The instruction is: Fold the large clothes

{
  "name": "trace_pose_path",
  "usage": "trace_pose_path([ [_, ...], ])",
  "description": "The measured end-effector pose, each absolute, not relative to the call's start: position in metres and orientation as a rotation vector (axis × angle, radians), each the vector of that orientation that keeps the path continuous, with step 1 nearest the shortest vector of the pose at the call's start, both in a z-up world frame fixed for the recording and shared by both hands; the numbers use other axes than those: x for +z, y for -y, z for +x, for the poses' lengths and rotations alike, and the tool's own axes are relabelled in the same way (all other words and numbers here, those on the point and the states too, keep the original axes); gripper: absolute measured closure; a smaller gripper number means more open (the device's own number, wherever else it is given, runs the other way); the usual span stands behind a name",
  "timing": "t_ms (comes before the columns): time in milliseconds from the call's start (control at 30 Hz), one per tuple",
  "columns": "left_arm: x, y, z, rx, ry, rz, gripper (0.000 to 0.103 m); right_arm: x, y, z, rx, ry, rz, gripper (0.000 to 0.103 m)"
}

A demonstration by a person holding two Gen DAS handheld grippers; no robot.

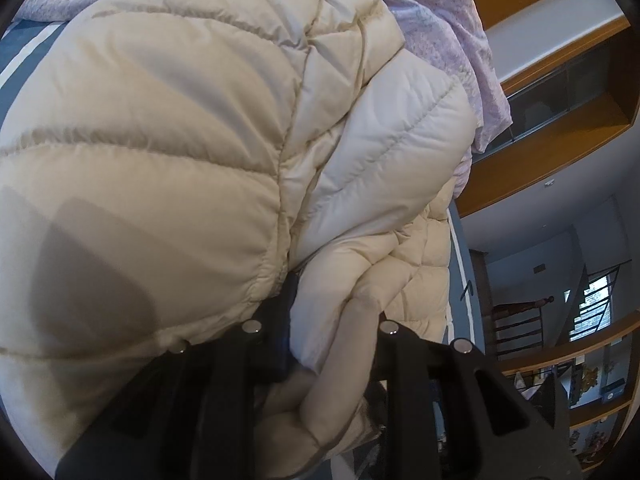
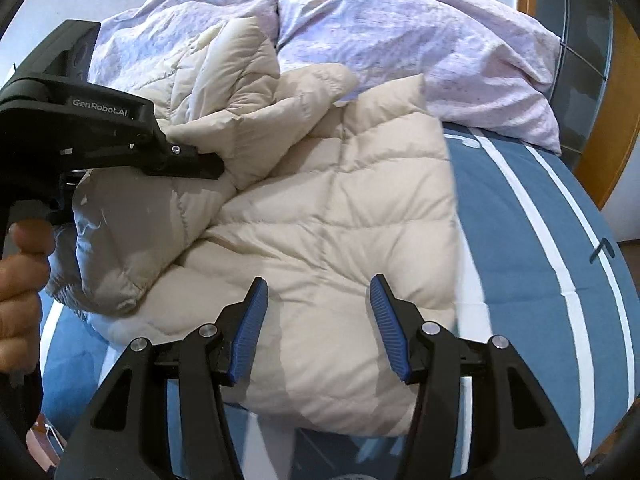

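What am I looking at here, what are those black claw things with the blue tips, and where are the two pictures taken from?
No robot here: a person holds a handheld gripper in each hand, each with a wide-angle camera looking along its two fingers. One picture is from the left gripper, which is pinching a fold of a cream puffer jacket. The other is from the right gripper, whose blue pads stand apart with nothing between them, above the jacket. That view also shows the left gripper from the side, and the person's hand on its handle. The jacket lies on a bed with a blue and white striped sheet and a crumpled lilac duvet.
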State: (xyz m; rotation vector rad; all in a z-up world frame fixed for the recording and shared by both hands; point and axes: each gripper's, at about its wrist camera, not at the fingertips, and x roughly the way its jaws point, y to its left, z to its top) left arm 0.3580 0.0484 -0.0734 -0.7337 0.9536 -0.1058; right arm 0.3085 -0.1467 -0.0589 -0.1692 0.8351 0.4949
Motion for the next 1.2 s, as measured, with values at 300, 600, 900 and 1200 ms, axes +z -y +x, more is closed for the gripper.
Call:
trace_pose_path([
  [300, -0.074, -0.037, 0.357, -0.097, -0.962, -0.719, 0.08, -0.061, 0.17, 0.297, 0.488, -0.856, -0.136, 0.048],
  [600, -0.074, -0.028, 0.359, -0.1, -0.964, -0.702, 0.079, -0.084, 0.168, 0.314, 0.462, -0.933, -0.137, 0.048],
  [900, -0.065, -0.002, 0.354, -0.155, -0.962, -0.685, 0.08, -0.087, 0.173, 0.316, 0.472, -0.928, -0.109, 0.048],
  [1200, -0.06, 0.023, 0.355, -0.233, -0.965, -0.661, 0.078, -0.087, 0.181, 0.317, 0.484, -0.923, -0.046, 0.048],
])
